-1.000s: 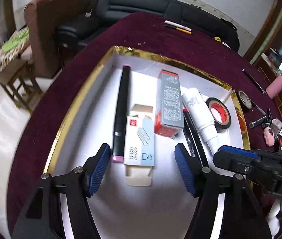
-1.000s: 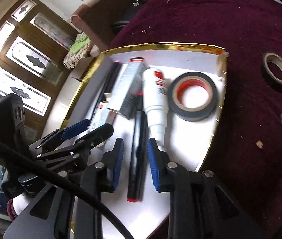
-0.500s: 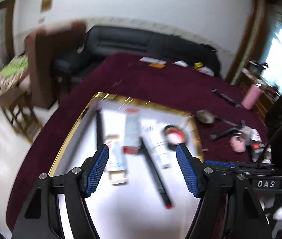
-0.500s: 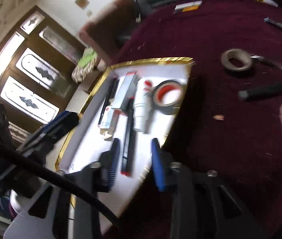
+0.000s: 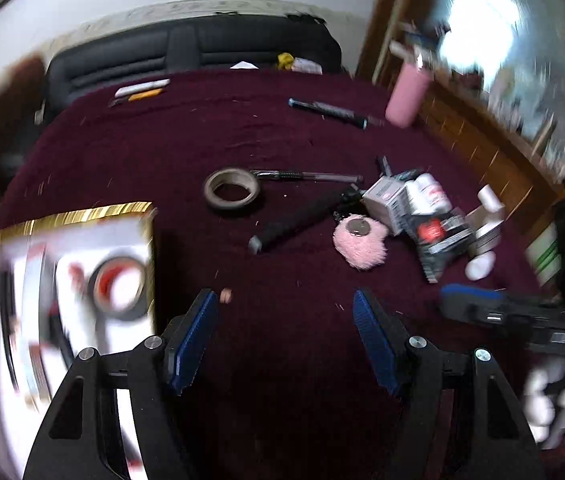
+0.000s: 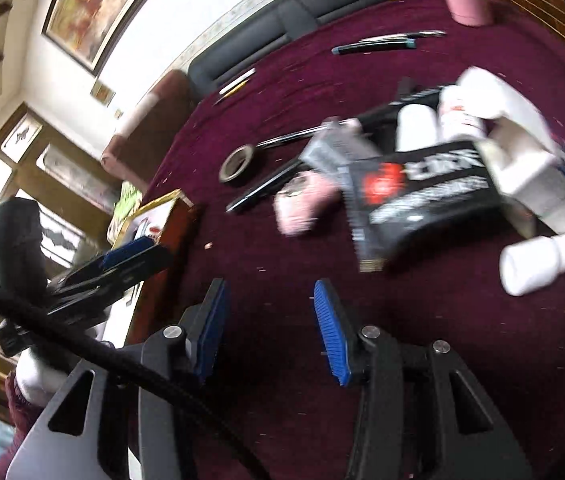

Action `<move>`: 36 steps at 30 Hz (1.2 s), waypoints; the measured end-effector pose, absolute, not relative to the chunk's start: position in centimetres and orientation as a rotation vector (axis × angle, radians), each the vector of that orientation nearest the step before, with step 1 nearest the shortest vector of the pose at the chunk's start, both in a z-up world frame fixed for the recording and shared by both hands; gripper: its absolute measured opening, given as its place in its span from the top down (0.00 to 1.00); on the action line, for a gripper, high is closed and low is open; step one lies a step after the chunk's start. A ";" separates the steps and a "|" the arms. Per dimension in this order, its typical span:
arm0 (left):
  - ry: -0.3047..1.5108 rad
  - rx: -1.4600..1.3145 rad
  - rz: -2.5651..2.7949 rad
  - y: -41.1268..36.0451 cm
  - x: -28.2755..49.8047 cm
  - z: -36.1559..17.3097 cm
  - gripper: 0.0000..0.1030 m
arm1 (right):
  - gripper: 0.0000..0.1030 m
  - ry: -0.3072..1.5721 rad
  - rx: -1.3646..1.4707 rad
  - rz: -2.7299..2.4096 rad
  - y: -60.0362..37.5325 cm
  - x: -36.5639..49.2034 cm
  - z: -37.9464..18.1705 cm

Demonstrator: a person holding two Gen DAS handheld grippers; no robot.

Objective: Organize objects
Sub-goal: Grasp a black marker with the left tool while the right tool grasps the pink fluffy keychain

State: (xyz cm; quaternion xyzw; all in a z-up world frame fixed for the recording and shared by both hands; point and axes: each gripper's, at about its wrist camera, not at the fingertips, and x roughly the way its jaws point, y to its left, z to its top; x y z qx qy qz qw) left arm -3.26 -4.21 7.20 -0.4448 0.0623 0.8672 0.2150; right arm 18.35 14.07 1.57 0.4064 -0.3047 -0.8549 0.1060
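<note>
Over the maroon tablecloth point(image 5: 162, 148), the left gripper point(image 5: 284, 336) gapes wide and empty; the right gripper point(image 6: 268, 320), jaws just parted, holds nothing. Loose clutter lies far right; the gold-rimmed white tray point(image 5: 82, 214) sits left. Best choose one item, such as the pink fluffy pouch point(image 5: 360, 242), and straddle it squarely before closing.

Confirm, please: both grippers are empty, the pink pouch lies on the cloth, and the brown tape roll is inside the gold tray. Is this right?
Not quite. The brown tape roll lies on the cloth, outside the gold tray; the left wrist view shows it. The roll in the tray is a black one. The rest holds: left gripper and right gripper are empty, and the pink pouch lies on the cloth.
</note>
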 end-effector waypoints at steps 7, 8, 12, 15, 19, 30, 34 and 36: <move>0.514 -1.171 2.361 0.7 -6.9 5.5 0.39 | 0.58 -0.972 1.176 -2.488 15.7 18.4 0.0; 0.549 -1.165 2.340 1.1 -7.2 5.3 0.39 | 0.58 -0.978 1.173 -2.482 15.7 18.3 -0.1; 0.659 -1.180 2.247 2.8 -8.6 3.8 0.60 | 0.58 -1.008 1.168 -2.448 15.9 18.1 -0.4; 0.679 -1.214 2.204 3.3 -10.0 3.1 0.66 | 0.58 -1.017 1.161 -2.429 15.8 17.9 -0.5; 0.702 -1.237 2.139 4.0 -11.1 2.2 0.66 | 0.56 -1.033 1.172 -2.397 15.6 17.3 -0.9; 0.668 -1.234 2.113 5.9 -11.7 1.5 0.73 | 0.55 -1.053 1.194 -2.372 15.4 16.9 -1.6; 0.590 -1.270 2.096 5.6 -11.0 1.7 0.89 | 0.55 -1.063 1.189 -2.365 15.4 16.7 -1.4; 0.564 -1.283 2.109 5.1 -10.1 1.7 0.89 | 0.55 -1.058 1.190 -2.369 15.3 16.7 -1.3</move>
